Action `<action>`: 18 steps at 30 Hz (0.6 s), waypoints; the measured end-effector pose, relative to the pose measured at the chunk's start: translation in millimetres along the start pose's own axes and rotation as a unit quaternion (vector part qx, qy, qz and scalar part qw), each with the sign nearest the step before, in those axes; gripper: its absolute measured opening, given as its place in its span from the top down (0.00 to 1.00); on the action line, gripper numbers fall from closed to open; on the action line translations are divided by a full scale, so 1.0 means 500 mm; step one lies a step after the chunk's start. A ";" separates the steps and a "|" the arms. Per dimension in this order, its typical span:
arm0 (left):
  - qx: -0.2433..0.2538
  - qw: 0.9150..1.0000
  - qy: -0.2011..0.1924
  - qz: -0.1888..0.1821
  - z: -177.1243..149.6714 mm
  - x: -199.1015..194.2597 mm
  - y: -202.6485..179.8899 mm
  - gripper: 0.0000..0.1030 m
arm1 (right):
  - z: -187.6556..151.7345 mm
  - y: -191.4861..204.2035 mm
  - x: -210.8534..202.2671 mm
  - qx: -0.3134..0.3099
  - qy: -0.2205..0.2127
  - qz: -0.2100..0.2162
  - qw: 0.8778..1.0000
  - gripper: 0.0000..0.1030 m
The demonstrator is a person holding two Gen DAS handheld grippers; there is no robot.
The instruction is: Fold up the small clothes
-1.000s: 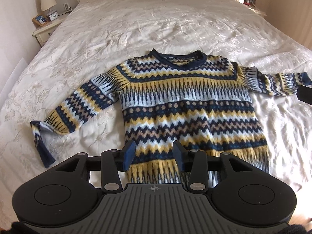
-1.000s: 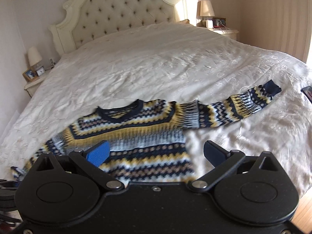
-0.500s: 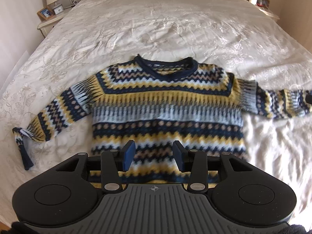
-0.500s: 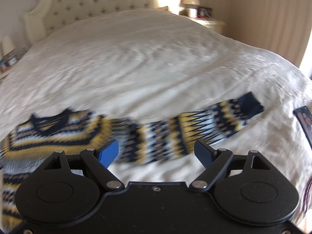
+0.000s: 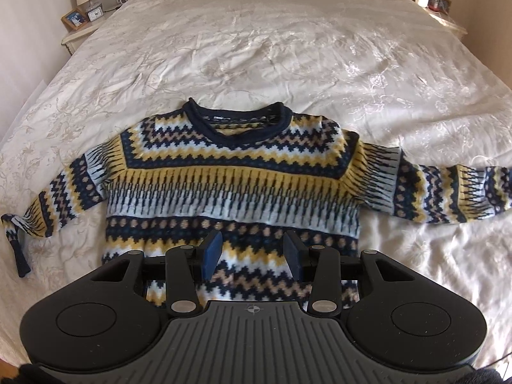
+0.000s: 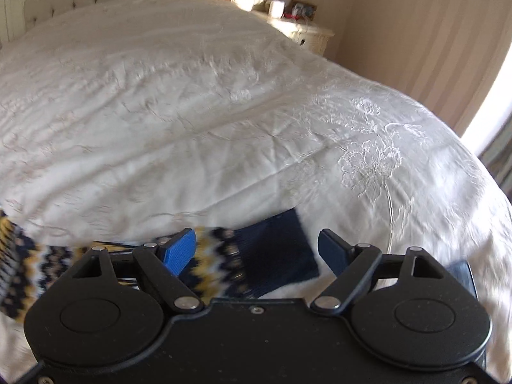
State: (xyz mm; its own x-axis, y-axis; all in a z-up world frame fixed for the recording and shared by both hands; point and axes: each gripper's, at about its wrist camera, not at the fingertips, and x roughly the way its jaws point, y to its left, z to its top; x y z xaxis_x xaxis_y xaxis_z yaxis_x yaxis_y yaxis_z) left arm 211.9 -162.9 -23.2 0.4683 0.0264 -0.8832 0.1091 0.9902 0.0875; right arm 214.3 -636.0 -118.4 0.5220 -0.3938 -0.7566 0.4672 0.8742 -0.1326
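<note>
The sweater's (image 5: 233, 172) hem sat hidden behind the left gripper (image 5: 252, 252). Its right cuff (image 5: 502, 188) ran off the frame edge. In the right view, the sleeve (image 6: 224, 256) was motion-blurred, its pattern smeared.

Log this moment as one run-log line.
left tongs: open over sweater | right tongs: open, just narrowed, above cuff | fold: not started

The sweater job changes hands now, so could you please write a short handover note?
Left gripper: open, empty, over the sweater body.
Right gripper: open, jaws have just been closing, navy cuff between them, not pinched.
Sweater lies flat, face up on the bedspread, both sleeves spread.
Done: no fold.
Left: grip the cuff, fold the sleeves in, then the body.
</note>
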 end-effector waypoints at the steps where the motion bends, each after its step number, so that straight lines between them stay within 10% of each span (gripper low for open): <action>1: 0.000 1.000 0.002 0.002 0.002 0.002 -0.005 0.60 | 0.005 -0.014 0.017 -0.001 0.006 0.003 1.000 0.18; 8: -0.009 0.999 0.013 0.028 0.013 0.006 -0.013 0.60 | -0.004 -0.086 0.125 0.031 0.078 0.047 0.995 0.19; 10: -0.010 0.999 0.017 0.034 0.015 0.008 -0.014 0.60 | -0.010 -0.097 0.141 0.043 0.084 0.067 0.993 0.31; 12: -0.008 0.999 0.019 0.036 0.016 0.009 -0.017 0.60 | -0.011 -0.107 0.141 0.069 0.091 0.092 0.989 0.75; 18: 0.008 1.000 0.012 0.022 0.025 0.010 -0.032 0.60 | 0.004 -0.132 0.049 0.134 0.064 0.141 0.979 0.82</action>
State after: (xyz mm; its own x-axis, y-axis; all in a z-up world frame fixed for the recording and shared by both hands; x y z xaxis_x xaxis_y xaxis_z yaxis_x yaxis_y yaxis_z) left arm 223.4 -180.5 -23.2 0.4518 0.0730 -0.8891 0.1039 0.9856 0.1337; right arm 197.7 -704.1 -126.7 0.5717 -0.0932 -0.8151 0.4966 0.8302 0.2534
